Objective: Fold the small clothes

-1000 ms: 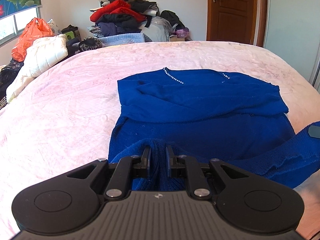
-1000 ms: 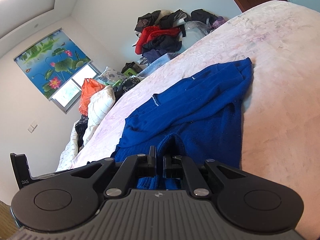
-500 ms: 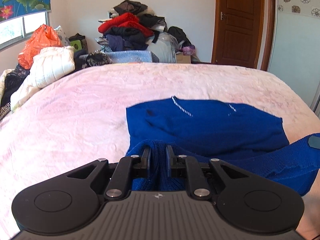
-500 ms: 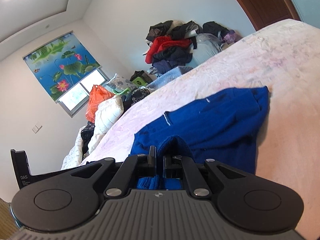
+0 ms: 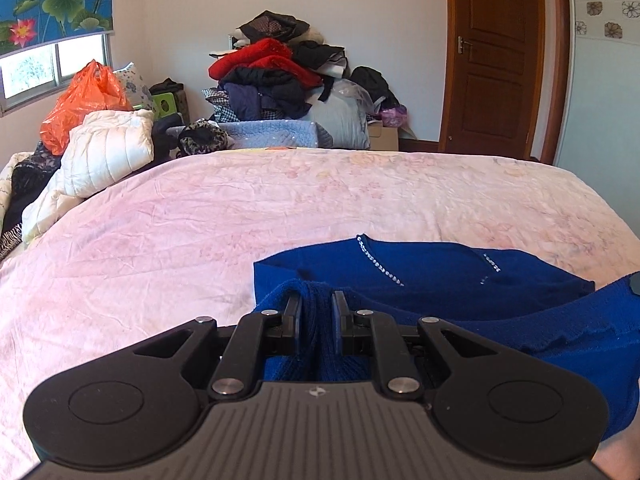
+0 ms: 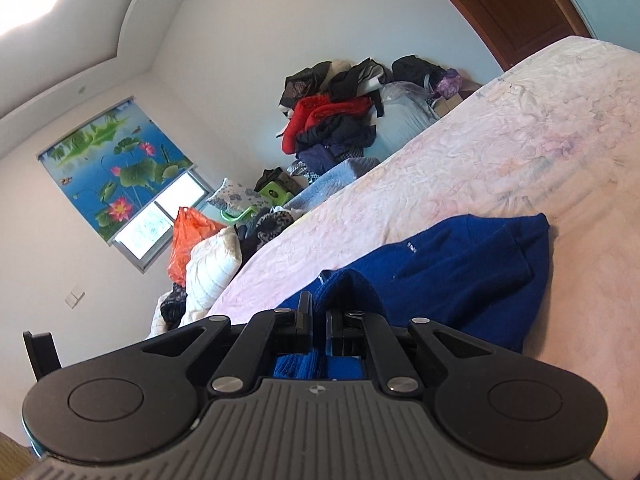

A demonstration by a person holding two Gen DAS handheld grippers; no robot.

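Note:
A dark blue knit sweater (image 5: 448,276) with a beaded neckline lies on the pink bed cover (image 5: 200,232), its sleeves folded across the chest. My left gripper (image 5: 316,300) is shut on a bunched fold of the sweater's lower edge and holds it above the body of the sweater. My right gripper (image 6: 318,310) is shut on another part of the same edge of the sweater (image 6: 460,272). The cloth hangs stretched between the two grippers. The lower body of the sweater is hidden under the lifted part.
A white quilted jacket (image 5: 108,152) and an orange bag (image 5: 84,100) sit at the bed's far left. A pile of clothes (image 5: 280,76) stands against the back wall. A wooden door (image 5: 496,56) is at the back right.
Both grippers have carried the sweater's lower edge up and forward over its body towards the neckline. Less of the sweater's body shows now.

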